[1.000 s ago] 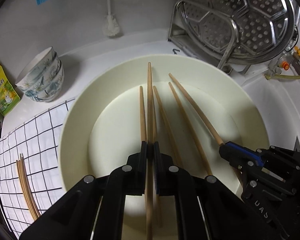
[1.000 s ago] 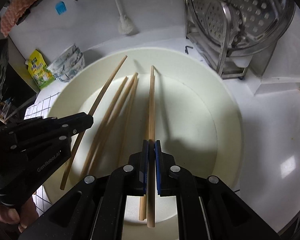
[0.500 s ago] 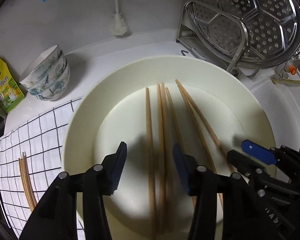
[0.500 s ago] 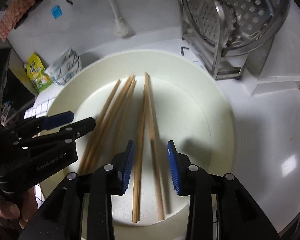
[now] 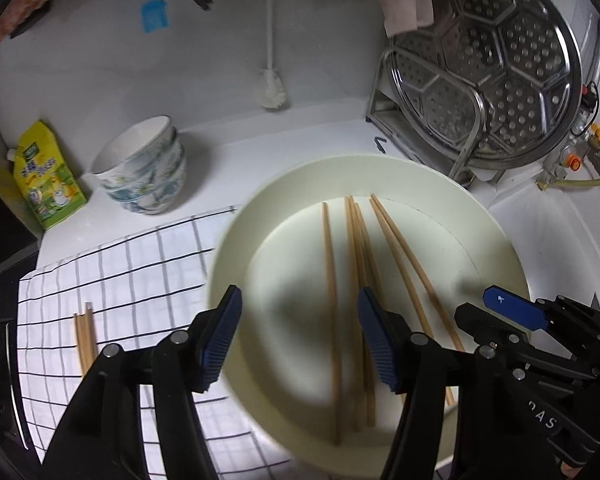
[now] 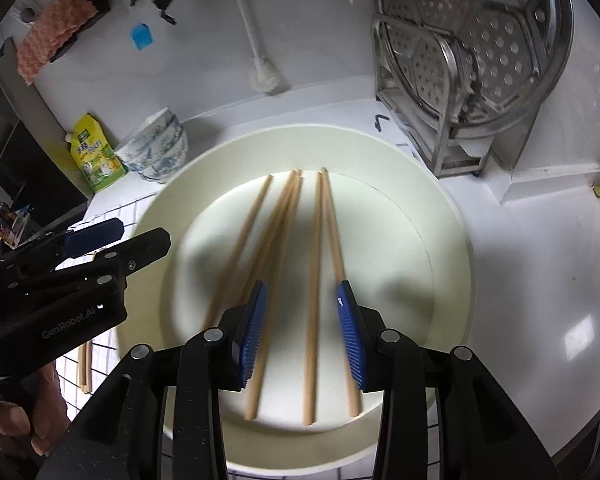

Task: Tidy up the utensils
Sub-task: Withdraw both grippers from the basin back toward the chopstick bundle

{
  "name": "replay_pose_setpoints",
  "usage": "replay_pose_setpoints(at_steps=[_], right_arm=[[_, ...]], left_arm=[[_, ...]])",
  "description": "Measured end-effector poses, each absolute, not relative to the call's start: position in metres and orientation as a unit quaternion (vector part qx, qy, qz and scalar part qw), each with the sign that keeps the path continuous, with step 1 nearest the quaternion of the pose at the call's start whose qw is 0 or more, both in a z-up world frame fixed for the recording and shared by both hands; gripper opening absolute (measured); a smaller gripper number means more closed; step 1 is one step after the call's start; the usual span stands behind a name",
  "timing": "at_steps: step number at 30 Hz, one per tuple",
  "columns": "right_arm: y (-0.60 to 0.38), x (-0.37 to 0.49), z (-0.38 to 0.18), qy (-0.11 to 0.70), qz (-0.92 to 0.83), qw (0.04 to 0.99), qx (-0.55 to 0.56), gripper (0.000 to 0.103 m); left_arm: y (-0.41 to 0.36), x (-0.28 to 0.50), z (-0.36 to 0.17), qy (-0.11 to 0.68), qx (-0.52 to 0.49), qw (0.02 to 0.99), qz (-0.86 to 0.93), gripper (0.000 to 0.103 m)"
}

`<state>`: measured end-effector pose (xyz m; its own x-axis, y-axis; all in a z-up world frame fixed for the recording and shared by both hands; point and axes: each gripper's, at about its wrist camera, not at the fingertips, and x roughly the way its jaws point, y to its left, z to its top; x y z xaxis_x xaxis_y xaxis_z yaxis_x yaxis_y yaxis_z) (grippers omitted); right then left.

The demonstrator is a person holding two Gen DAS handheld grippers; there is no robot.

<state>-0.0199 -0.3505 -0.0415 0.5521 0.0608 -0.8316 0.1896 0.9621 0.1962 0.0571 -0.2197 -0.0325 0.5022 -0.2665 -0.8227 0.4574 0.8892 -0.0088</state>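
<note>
Several wooden chopsticks [image 5: 354, 280] lie side by side in a large cream plate [image 5: 284, 184]; they also show in the right wrist view [image 6: 316, 264] on the same plate [image 6: 440, 216]. My left gripper [image 5: 298, 336] is open and empty above the plate's left part. My right gripper [image 6: 302, 330] is open and empty above the plate's near side. The right gripper shows in the left wrist view [image 5: 512, 312], the left one in the right wrist view [image 6: 100, 240]. Two more chopsticks [image 5: 85, 340] lie on the checked cloth [image 5: 120, 264].
Stacked patterned bowls [image 5: 144, 168] and a yellow pouch [image 5: 44, 176] stand at the back left. A metal rack with a steamer tray [image 5: 484, 64] stands at the back right. A white brush [image 5: 274, 92] leans on the wall. A sink edge [image 5: 560, 232] is at right.
Both grippers were shut on chopsticks a second ago; they opened, dropped the chopsticks onto the plate, and have pulled up and back.
</note>
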Motion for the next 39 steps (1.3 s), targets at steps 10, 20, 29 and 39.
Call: replay_pose_setpoints(at_steps=[10,20,29,39], right_arm=[[-0.287,-0.021,-0.018,0.459,-0.009,0.881,0.117,0.04],[-0.213,-0.016,-0.006,0.461,0.04,0.883,0.085,0.049],[-0.149,-0.005,-0.016,0.476,0.088,0.873,0.056,0.053],[-0.097,0.006,-0.068,0.522,0.119,0.843,0.045,0.054]], left_arm=[[-0.147,0.043,-0.003,0.433,0.09,0.878,-0.181,0.067],[-0.056,0.041,-0.001,0.437,0.06,0.888,-0.132,0.072],[0.026,0.037,-0.017,0.45,0.033,0.89,-0.066,0.077],[0.085,0.031,-0.048,0.478,0.016,0.878,-0.031,0.077]])
